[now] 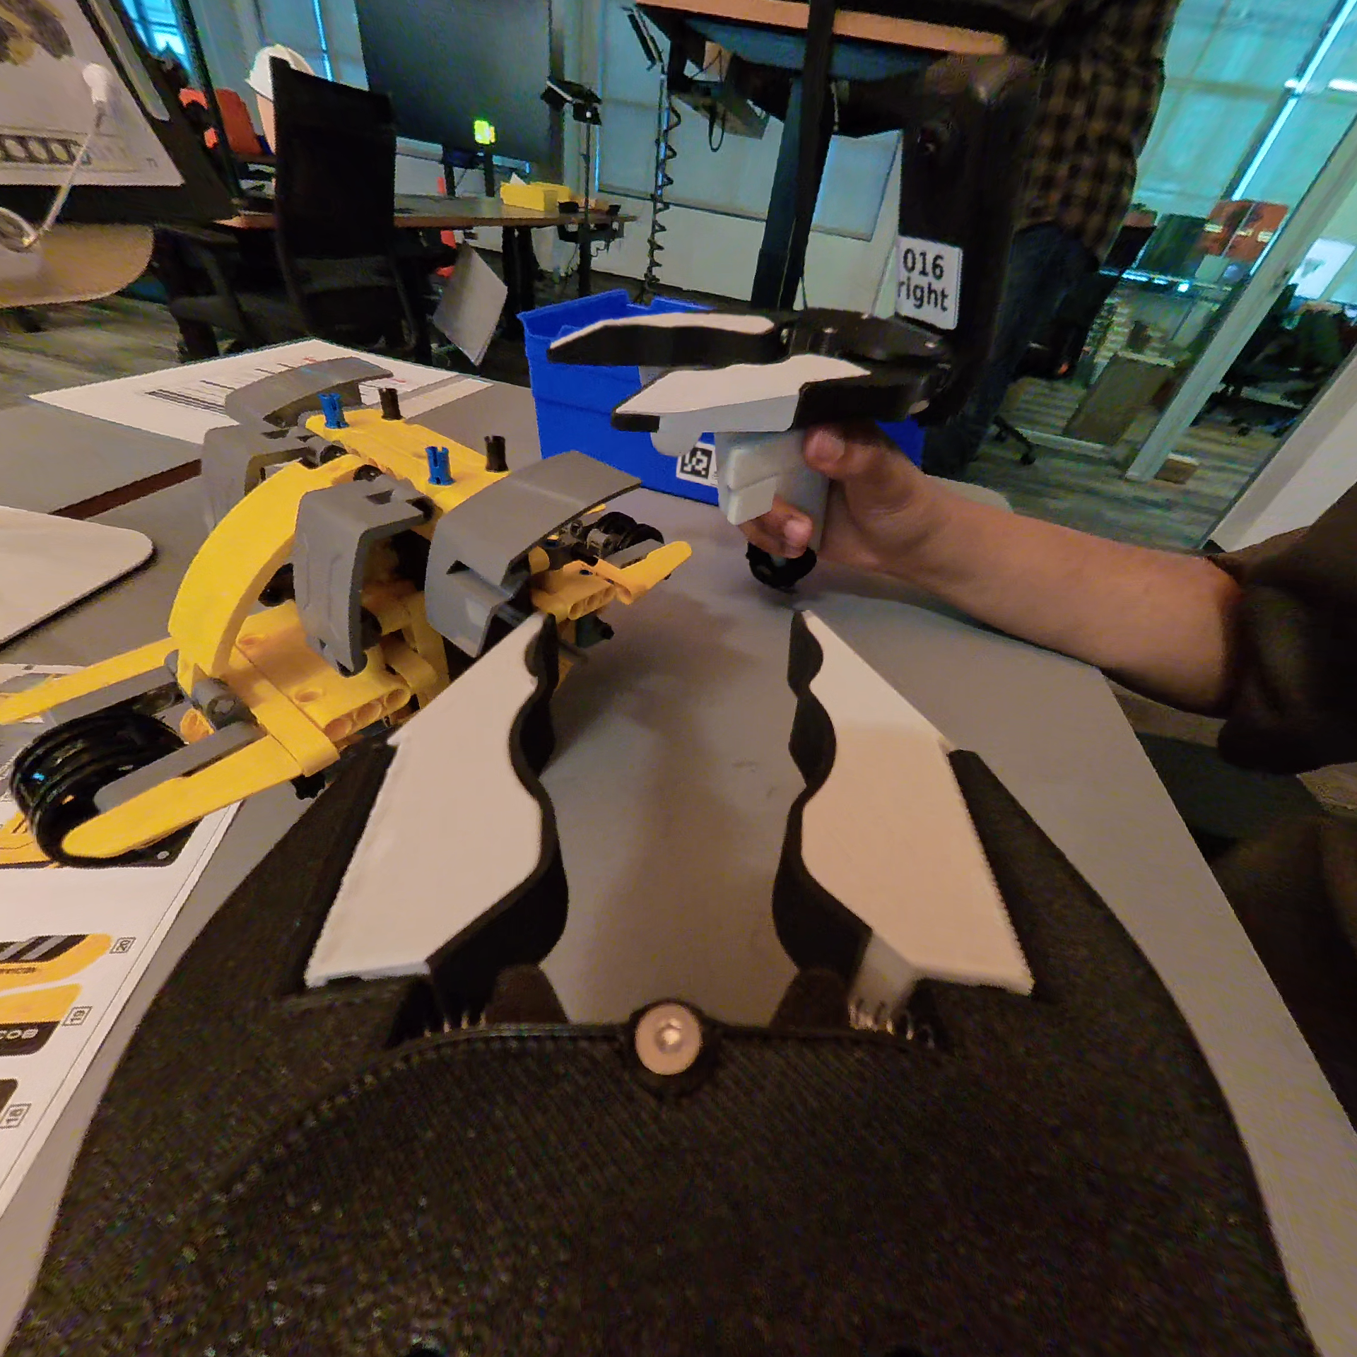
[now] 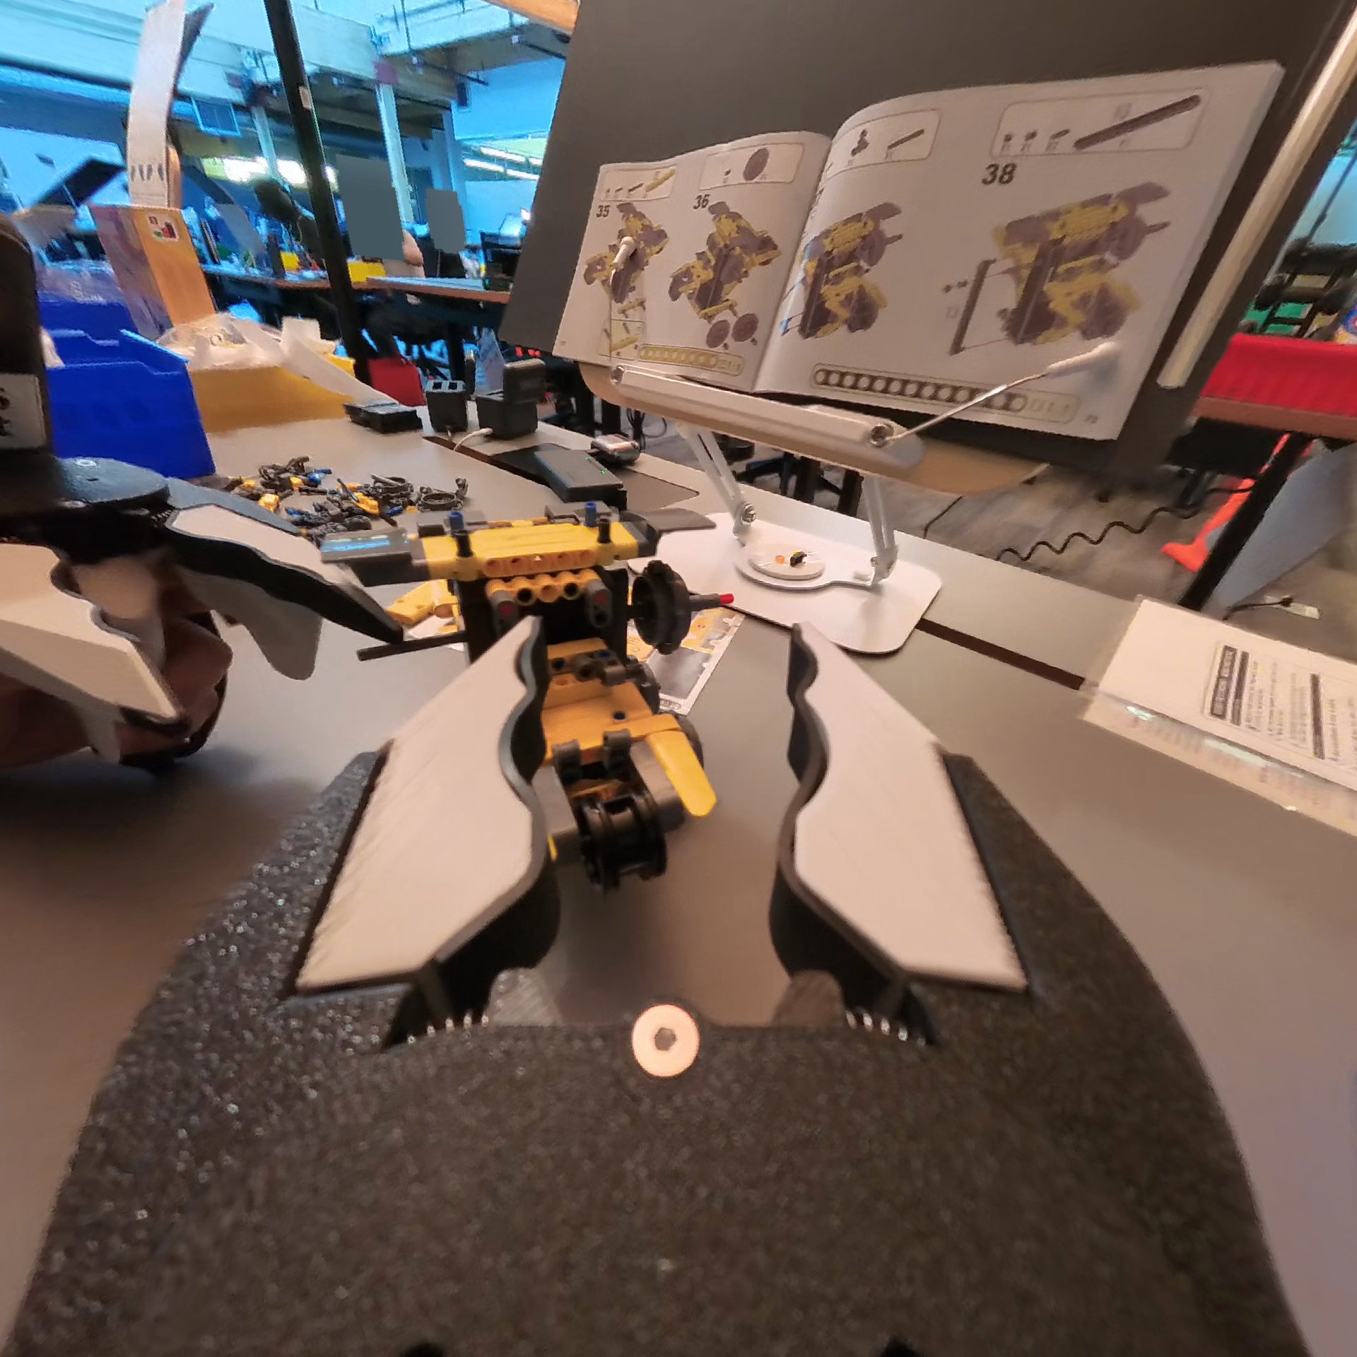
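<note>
A yellow and grey brick-built vehicle model (image 1: 352, 587) with black wheels stands on the grey table (image 1: 954, 697). My left gripper (image 1: 672, 623) is open and empty, its left fingertip (image 1: 532, 639) close beside the model's grey panel. My right gripper (image 1: 589, 383), held by a hand (image 1: 866, 507), hovers above the table to the right of the model, jaws apart. In the right wrist view my right gripper (image 2: 664, 628) is open, and the model's end (image 2: 609, 734) with a black wheel (image 2: 620, 833) shows between its fingers. The left gripper (image 2: 345, 650) shows there at the left, near a thin black axle (image 2: 415, 646).
An open instruction booklet (image 2: 881, 257) sits on a metal stand (image 2: 844, 602) behind the model. A pile of small loose parts (image 2: 345, 499) lies at the far left, next to a blue bin (image 2: 125, 411). Printed sheets (image 1: 73, 991) (image 2: 1248, 697) lie on the table. A person (image 1: 1087, 147) stands behind.
</note>
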Demonstrator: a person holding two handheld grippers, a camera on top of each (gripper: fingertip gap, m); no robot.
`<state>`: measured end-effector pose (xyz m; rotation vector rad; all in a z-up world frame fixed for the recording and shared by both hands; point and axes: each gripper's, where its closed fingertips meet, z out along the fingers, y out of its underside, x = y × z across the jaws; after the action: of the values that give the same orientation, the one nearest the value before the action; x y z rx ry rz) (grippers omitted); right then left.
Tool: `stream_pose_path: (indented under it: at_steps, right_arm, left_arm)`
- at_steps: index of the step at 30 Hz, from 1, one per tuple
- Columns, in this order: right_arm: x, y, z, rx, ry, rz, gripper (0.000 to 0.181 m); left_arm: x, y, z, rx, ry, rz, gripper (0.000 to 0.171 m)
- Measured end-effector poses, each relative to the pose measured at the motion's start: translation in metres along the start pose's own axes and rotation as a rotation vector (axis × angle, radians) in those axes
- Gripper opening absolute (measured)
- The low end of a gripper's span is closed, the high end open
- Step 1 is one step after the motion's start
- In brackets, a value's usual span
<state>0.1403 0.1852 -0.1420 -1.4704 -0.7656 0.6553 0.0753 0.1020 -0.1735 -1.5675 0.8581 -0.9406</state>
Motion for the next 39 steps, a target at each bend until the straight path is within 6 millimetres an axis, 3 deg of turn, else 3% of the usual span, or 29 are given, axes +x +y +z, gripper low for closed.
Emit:
stream_pose_path:
  at_steps: [6,9,15,18,20,22,24,26,28,30,32,35,39]
  right_arm:
    - [0.013,0.012,0.002,-0.012,-0.001,0.084,0.065]
    - [0.016,0.018,0.005,-0.027,0.001,0.102,0.065]
    - [0.014,0.019,0.006,-0.040,-0.012,0.109,0.065]
    - [0.012,0.015,0.004,-0.035,-0.010,0.090,0.065]
    - [0.010,0.012,0.002,-0.030,-0.019,0.080,0.065]
    - [0.009,0.011,0.001,-0.033,-0.024,0.065,0.065]
    - [0.006,0.011,0.002,-0.041,-0.030,0.058,0.065]
    - [0.002,0.011,0.003,-0.049,-0.037,0.053,0.065]
    - [-0.001,0.012,0.004,-0.055,-0.037,0.031,0.065]
    - [-0.001,0.014,0.005,-0.064,-0.029,0.006,0.064]
    - [-0.002,0.015,0.005,-0.071,-0.024,-0.006,0.064]
    - [-0.001,0.013,0.004,-0.063,-0.021,-0.003,0.064]
    - [0.000,0.013,0.004,-0.059,-0.020,0.006,0.064]
  left_arm:
    - [-0.012,-0.003,-0.010,0.023,-0.015,-0.037,0.052]
    - [-0.020,-0.003,-0.018,0.025,-0.002,-0.112,0.029]
    - [-0.038,-0.020,-0.047,0.147,0.126,-0.310,0.022]
    - [-0.067,-0.047,-0.087,0.238,0.058,-0.291,0.015]
    - [-0.097,-0.072,-0.136,0.322,-0.091,-0.222,0.012]
    - [-0.136,-0.087,-0.197,0.361,-0.342,-0.169,0.011]
    - [-0.179,-0.071,-0.256,0.239,-0.632,-0.181,0.014]
    - [-0.215,-0.019,-0.307,-0.051,-0.881,-0.297,0.025]
    - [-0.223,0.018,-0.333,-0.226,-0.934,-0.356,0.025]
    - [-0.223,0.028,-0.338,-0.239,-0.908,-0.390,0.025]
    - [-0.217,0.033,-0.329,-0.254,-0.827,-0.436,0.030]
    - [-0.213,0.056,-0.326,-0.424,-0.821,-0.436,0.034]
    - [-0.217,0.082,-0.331,-0.637,-0.894,-0.340,0.019]
